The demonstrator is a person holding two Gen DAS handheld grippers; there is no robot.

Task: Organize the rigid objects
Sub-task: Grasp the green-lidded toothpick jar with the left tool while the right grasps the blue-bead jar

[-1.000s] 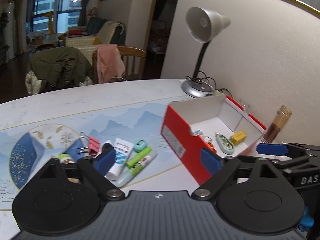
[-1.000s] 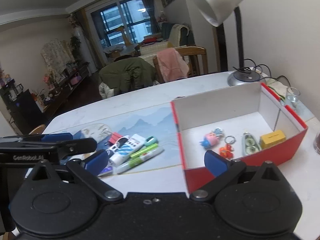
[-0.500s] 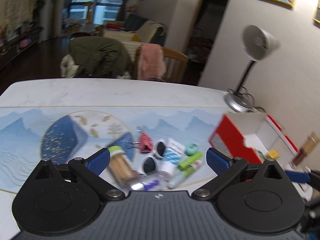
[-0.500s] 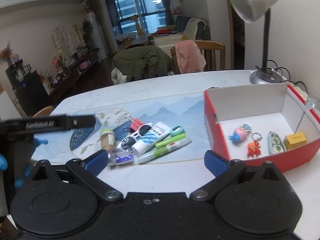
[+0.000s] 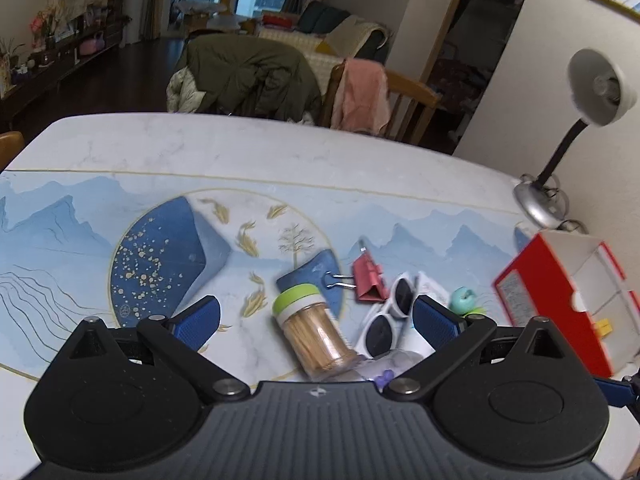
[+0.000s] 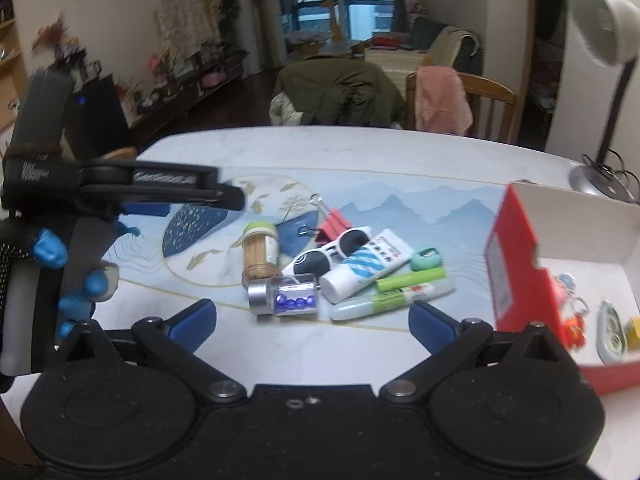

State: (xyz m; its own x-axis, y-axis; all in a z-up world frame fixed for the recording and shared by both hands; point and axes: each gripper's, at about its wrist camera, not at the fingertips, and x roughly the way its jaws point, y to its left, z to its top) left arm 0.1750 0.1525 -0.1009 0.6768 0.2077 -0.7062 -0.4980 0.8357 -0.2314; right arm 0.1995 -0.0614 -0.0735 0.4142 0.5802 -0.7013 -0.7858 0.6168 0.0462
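Note:
A pile of small objects lies on the table mat: a toothpick jar (image 5: 316, 332) (image 6: 260, 250), white sunglasses (image 5: 386, 320) (image 6: 328, 250), a red binder clip (image 5: 368, 278) (image 6: 334, 226), a bead vial (image 6: 286, 300), a white tube (image 6: 366, 264), a green marker (image 6: 408, 280) and a glue stick (image 6: 392, 298). My left gripper (image 5: 316, 320) is open above the toothpick jar. My right gripper (image 6: 312, 320) is open just before the bead vial. A red box (image 6: 516, 264) (image 5: 548, 304) at the right holds keychains and small items.
A desk lamp (image 5: 560, 184) stands at the back right by the wall. Chairs with a green coat (image 6: 340, 92) and a pink cloth (image 6: 440, 96) stand behind the table. The left gripper's body (image 6: 120, 188) crosses the left side of the right wrist view.
Both grippers have swung left, away from the red box and toward the object pile. The left gripper now hangs over the toothpick jar. Both stay open.

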